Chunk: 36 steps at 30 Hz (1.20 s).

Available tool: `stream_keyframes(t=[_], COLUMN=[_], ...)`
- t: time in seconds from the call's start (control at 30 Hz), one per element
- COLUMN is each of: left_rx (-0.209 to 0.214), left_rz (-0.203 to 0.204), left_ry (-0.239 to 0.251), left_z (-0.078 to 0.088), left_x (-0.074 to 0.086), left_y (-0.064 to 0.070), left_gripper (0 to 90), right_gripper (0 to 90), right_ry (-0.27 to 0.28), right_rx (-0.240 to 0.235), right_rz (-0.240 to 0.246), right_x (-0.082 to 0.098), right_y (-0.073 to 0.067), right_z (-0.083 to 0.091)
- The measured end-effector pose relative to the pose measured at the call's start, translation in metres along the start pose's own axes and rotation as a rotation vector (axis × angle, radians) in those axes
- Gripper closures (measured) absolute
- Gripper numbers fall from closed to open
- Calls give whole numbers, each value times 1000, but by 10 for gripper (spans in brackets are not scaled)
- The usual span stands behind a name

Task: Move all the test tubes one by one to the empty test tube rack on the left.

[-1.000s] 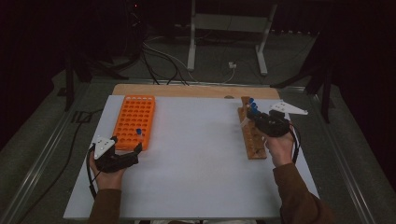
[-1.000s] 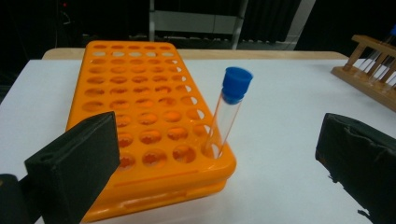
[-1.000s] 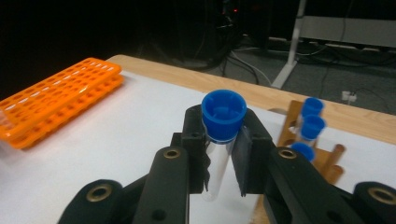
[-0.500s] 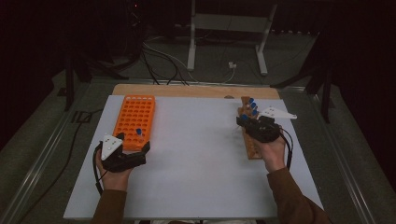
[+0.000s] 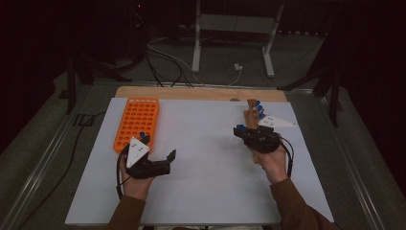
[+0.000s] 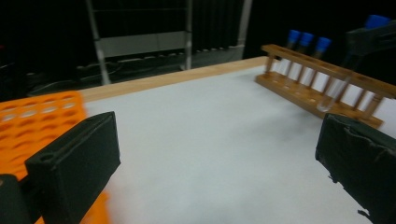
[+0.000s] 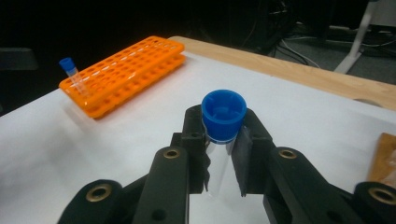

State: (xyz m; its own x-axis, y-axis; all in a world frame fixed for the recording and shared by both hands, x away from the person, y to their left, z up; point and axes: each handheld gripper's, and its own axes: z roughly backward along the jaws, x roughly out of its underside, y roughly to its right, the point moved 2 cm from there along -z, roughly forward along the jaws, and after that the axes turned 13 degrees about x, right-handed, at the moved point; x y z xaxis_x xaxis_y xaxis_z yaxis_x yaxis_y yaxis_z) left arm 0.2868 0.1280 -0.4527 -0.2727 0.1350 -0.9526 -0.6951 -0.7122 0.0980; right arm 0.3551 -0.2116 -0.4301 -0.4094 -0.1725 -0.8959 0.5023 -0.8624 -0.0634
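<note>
Right gripper [image 7: 223,154] is clamped on a blue-capped tube [image 7: 222,135], pads pinching it just under the cap. Tube's long axis stands roughly upright between the jaws, cap on top, clear body hanging below. It's lifted clear of the wooden rack [image 5: 252,125], which sits just beside and behind that gripper with three more capped tubes in it.

Key relation: the orange rack [image 7: 125,73] lies ahead of the right gripper and off to its left, well apart across the white mat [image 5: 206,187]. One tube already stands in its near corner.

Left gripper [image 5: 160,160] is released, jaws spread wide with nothing between them. It hovers just beside the orange rack's near end and points across at the tube. So the left is far nearer the destination.

My read: either a handover mid-table or the right carries the tube across itself. Tube must stay vertical to drop into a hole.
</note>
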Motion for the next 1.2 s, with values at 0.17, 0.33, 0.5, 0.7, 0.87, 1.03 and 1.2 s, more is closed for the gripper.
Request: stream_keyframes(t=[0.17,0.33,0.5,0.7,0.87,1.03,1.2], left_rx=[47,77,90,109,121,138,155], left_rz=[-28,-46,-43,-34,-38,-28,-26], left_ry=[-27,-38,-36,-56,-76,-83,-96], left_z=[-19,-37,-51,-67,-78,-87,-95], left_x=[-3,-7,-6,-1,1,4,6], left_y=[13,21,25,30,33,37,41], left_gripper=[7,7,13,13,13,13,13], right_gripper=[763,763,763,764,763,763,763], right_ry=[-20,-25,-32,-48,-52,-62,-72], right_rx=[-8,-19,-28,-44,-56,-67,-79], right_rz=[17,29,39,55,68,78,89], right_x=[5,7,9,11,12,14,16], right_y=[-4,-9,-14,-21,-26,-32,-40], right_z=[-3,-2,-5,-8,-9,-12,-15])
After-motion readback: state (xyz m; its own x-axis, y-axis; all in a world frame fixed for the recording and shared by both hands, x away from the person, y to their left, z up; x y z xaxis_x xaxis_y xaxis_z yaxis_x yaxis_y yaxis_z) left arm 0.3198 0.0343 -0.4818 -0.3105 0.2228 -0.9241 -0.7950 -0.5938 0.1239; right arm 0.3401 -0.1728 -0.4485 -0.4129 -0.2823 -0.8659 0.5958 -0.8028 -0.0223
